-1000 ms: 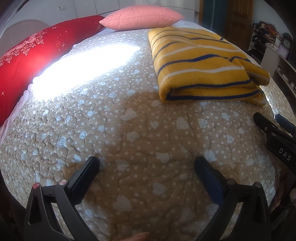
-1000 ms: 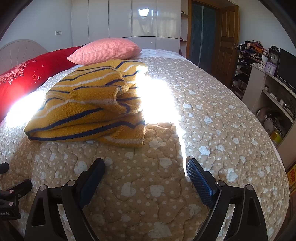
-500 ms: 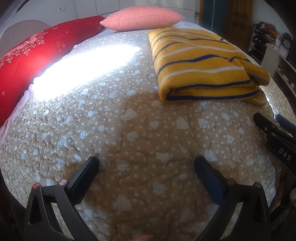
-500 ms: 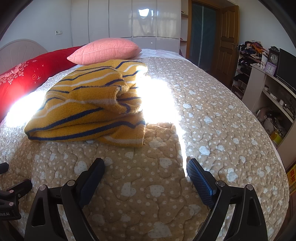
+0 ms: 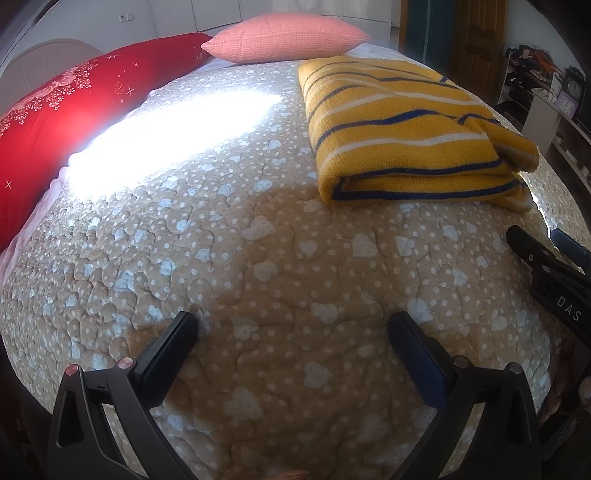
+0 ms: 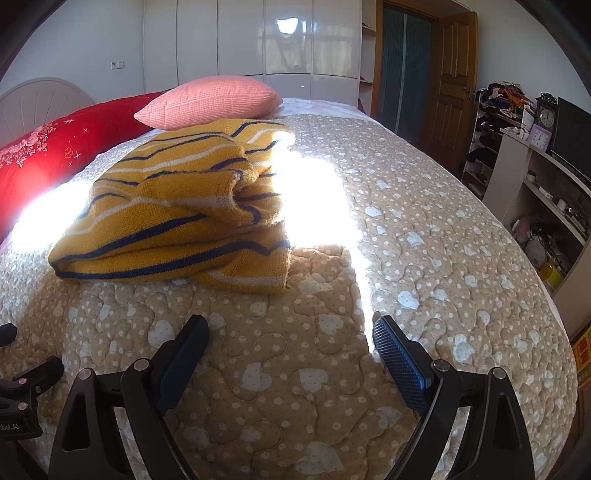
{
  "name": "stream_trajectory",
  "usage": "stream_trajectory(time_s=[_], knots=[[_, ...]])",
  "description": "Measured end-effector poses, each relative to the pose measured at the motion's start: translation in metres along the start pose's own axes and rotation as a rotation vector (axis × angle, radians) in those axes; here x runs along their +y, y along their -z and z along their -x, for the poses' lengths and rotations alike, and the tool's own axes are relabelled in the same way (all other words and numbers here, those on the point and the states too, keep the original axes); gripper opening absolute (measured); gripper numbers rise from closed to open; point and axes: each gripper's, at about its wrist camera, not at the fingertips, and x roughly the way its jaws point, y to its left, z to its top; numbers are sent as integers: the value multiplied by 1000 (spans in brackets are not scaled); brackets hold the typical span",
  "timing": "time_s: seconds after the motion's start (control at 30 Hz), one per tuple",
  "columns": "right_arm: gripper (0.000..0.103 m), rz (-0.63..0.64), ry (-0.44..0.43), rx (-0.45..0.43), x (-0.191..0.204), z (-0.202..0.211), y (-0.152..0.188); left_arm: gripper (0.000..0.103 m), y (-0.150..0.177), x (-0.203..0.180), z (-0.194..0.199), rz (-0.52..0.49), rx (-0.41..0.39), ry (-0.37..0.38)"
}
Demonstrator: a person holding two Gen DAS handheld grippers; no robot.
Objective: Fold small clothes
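In the left wrist view, the left gripper (image 5: 293, 332) fills the bottom of the frame with its fingers spread wide and nothing between them, low over the beige quilted bedspread (image 5: 229, 236). The yellow striped sweater (image 5: 406, 129) lies in the upper right of the frame, already folded into a thick rectangle with its rolled edge facing the camera, well apart from the fingertips; to my eye the fold is finished and the tool is parked clear of it. At the right edge the other tool juts in, and a pink pillow (image 5: 284, 35) and a red duvet (image 5: 55, 107) sit along the top and upper left. In the right wrist view, the right gripper (image 6: 291, 341) is likewise wide and empty at the bottom centre, while the sweater (image 6: 173, 210) sits at centre left, its upper layer bunched and a lower flap poking out toward the sunlit patch, which may want tidying.
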Motion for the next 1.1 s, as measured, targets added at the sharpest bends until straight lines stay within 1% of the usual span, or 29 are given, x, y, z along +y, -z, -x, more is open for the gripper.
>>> stream_trajectory(time_s=[0.37,1.1], knots=[[94,1,0,-1,0,0,0,103,0,1,0,1,-4,-2],[94,3,0,-2,1,0,1,103,4,-10,3,18,-22,-23]])
